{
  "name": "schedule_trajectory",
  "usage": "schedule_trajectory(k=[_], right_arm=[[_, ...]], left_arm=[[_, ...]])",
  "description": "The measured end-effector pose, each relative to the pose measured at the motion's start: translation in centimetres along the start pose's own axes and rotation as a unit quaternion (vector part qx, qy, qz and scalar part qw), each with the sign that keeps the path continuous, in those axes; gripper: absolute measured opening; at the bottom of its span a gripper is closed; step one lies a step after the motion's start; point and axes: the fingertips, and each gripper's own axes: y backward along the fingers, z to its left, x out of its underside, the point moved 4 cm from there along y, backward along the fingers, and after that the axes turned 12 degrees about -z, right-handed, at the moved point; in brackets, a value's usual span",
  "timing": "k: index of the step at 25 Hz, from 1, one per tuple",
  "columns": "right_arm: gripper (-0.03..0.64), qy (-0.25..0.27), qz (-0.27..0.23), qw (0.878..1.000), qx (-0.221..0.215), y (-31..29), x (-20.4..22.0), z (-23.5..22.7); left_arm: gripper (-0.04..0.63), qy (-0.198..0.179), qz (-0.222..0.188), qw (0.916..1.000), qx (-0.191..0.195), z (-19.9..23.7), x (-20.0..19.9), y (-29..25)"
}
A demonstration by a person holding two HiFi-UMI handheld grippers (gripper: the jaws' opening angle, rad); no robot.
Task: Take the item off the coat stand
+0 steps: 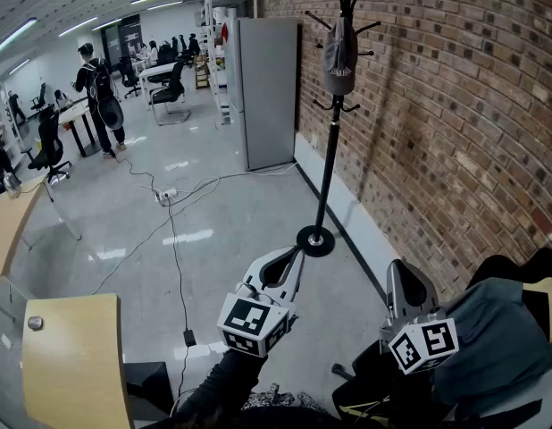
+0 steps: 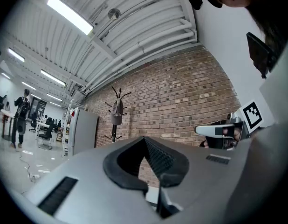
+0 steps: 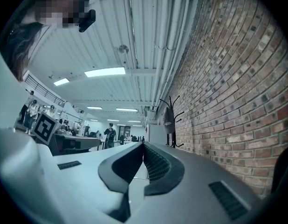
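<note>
A black coat stand (image 1: 332, 141) rises in front of the brick wall, its round base (image 1: 314, 239) on the floor. A grey cap (image 1: 338, 56) hangs on one of its upper hooks. Both grippers are held low and well short of the stand. My left gripper (image 1: 292, 256) is shut and empty, and so is my right gripper (image 1: 402, 268). In the left gripper view the cap (image 2: 117, 113) is small and far off beyond the closed left gripper (image 2: 145, 139). In the right gripper view the cap (image 3: 168, 118) hangs a little right of the closed right gripper (image 3: 144, 144).
A tall grey cabinet (image 1: 267, 92) stands left of the coat stand. Cables (image 1: 169, 208) trail over the glossy floor. A wooden desk (image 1: 75, 356) is at the lower left. A dark chair with a grey garment (image 1: 499, 329) is at the lower right. A person (image 1: 99, 96) stands far back.
</note>
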Motion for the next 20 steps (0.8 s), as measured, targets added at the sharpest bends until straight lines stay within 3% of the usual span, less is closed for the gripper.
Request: schedule_trajectory(k=[11, 20], right_arm=[[0.009, 0.012, 0.01, 1.0, 0.001, -2.8, 2.3, -1.1], [0.009, 0.016, 0.005, 0.999, 0.028, -11.8, 5.9, -3.0]], left_arm=[[0.007, -0.002, 0.01, 0.9999, -0.005, 3.0, 2.4, -2.6], [0.007, -0.003, 0.008, 0.9997, 0.025, 9.0, 4.6, -9.9]])
